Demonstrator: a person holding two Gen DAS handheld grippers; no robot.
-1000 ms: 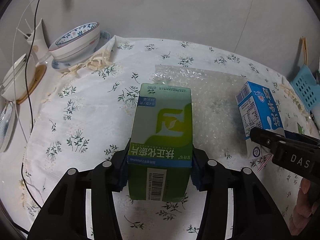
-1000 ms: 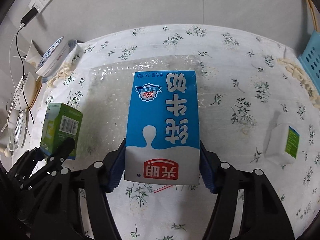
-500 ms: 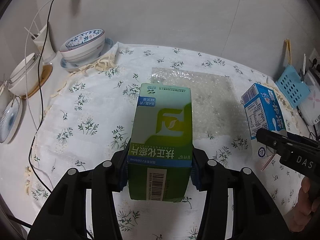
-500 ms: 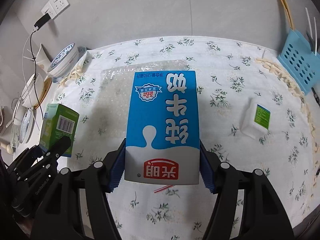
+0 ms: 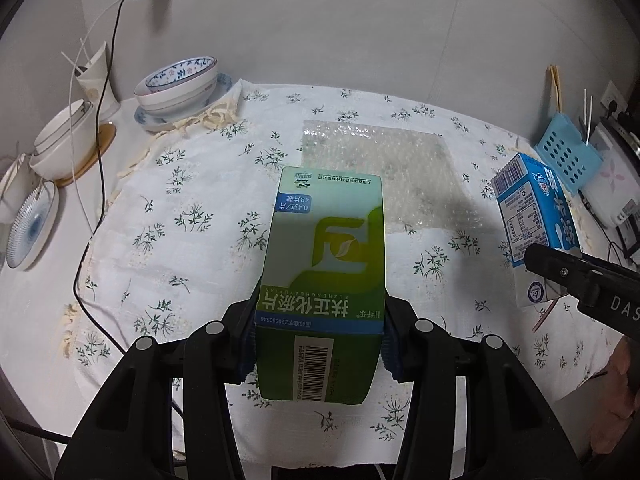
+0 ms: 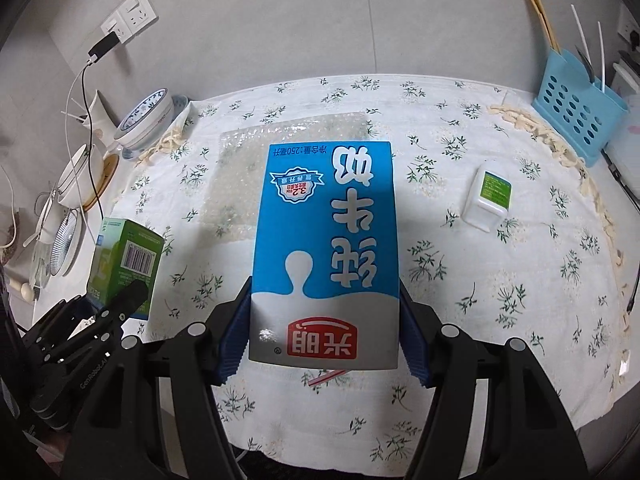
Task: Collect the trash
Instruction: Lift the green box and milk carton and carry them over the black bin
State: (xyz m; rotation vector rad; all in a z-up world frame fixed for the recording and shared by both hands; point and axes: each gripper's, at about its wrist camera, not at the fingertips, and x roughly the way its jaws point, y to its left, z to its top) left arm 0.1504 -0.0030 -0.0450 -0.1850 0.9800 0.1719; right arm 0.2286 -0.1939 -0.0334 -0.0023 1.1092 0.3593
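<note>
Green cardboard medicine box point(image 5: 326, 280) clamped lengthwise in left gripper point(image 5: 320, 344); blue milk carton point(image 6: 326, 248) likewise in right gripper point(image 6: 324, 344), both clear above floral tablecloth point(image 6: 500, 280).

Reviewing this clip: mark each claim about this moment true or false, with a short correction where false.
1. The left gripper grips a green box. True.
2. The right gripper is empty. False: its fingers clamp a blue milk carton.
3. A sheet of bubble wrap lies on the tablecloth. True.
4. The small white bottle sits in the blue basket. False: it stands on the tablecloth.
</note>
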